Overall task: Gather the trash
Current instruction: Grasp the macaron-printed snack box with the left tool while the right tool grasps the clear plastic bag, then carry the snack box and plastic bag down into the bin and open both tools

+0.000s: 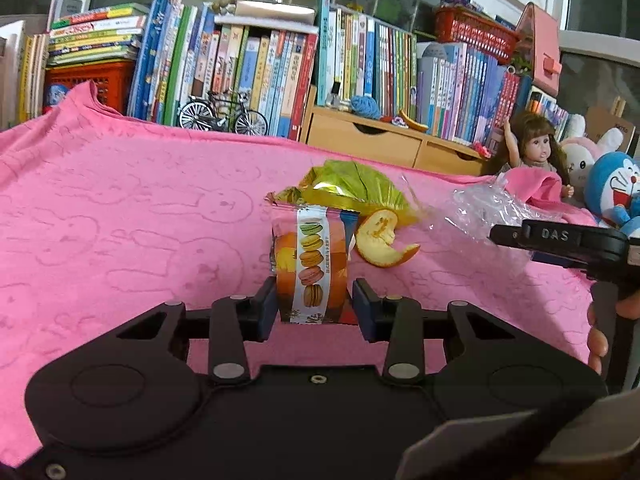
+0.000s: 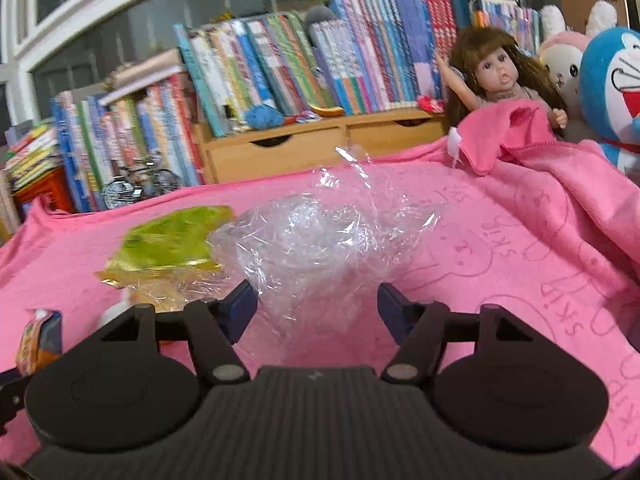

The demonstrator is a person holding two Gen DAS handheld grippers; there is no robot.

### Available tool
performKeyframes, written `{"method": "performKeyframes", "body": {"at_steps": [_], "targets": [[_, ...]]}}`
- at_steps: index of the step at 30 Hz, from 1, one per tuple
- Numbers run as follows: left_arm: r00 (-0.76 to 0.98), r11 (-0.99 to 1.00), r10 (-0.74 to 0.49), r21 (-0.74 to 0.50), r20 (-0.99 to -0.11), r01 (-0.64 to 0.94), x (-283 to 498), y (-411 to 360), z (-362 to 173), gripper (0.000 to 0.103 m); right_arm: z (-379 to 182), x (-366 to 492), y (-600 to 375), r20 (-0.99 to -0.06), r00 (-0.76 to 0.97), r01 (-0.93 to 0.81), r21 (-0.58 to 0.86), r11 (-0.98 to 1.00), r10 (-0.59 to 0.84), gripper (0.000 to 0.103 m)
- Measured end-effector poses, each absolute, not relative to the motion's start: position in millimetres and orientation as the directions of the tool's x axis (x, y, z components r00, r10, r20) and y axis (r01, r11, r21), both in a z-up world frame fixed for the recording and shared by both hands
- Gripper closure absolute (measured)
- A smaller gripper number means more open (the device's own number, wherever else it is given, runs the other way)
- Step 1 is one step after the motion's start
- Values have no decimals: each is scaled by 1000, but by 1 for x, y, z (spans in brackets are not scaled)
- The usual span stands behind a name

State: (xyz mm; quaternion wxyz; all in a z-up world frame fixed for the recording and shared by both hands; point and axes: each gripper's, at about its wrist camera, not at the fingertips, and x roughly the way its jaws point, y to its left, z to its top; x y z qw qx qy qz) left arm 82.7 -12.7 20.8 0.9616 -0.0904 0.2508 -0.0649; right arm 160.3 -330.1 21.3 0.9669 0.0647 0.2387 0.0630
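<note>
Left wrist view, lower centre: the left gripper [image 1: 314, 306] has its jaws drawn in to a narrow gap, and both blue pads press the sides of an upright macaron snack packet [image 1: 310, 258], which it holds at the lower end. The packet stands in the middle of the frame on the pink towel [image 1: 120, 216]. Just to the right of the packet lies a curl of orange peel [image 1: 380, 242], touching or nearly touching it. Directly behind both sits a crumpled yellow-green foil wrapper [image 1: 352, 188]. At the right edge, the right gripper [image 1: 560, 240] enters the frame, with a person's fingers [image 1: 598, 340] visible beneath it, and clear plastic film [image 1: 484, 210] lies at its tip.

Right wrist view, lower centre: the right gripper [image 2: 318, 306] has its jaws about half open, with the clear plastic film [image 2: 320, 240] bunched between them. The left pad meets the edge of the film; whether the right pad touches it cannot be told, so a firm grip is not confirmed. The foil wrapper [image 2: 172, 240] lies to the left of the film, touching it. The macaron packet [image 2: 40, 336] shows at the lower left edge.

Far field, both views: a wooden drawer unit [image 1: 384, 140], rows of books [image 1: 256, 64], a model bicycle [image 1: 222, 114], a doll [image 2: 500, 76] and plush toys [image 2: 608, 80] at the upper right.
</note>
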Motion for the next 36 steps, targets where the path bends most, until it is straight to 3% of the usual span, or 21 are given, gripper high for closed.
{"method": "performKeyframes", "body": {"at_steps": [18,36], "targets": [[870,967,-179,-244,-459,71,-17,18,31,65,26,39,-302,-389,846,-316,184,931,364,35],[848,963,-162,-268,-504,24,-100,31,7,65,-6,-58,-283,-423,779,-447,140,883,462,34]]}}
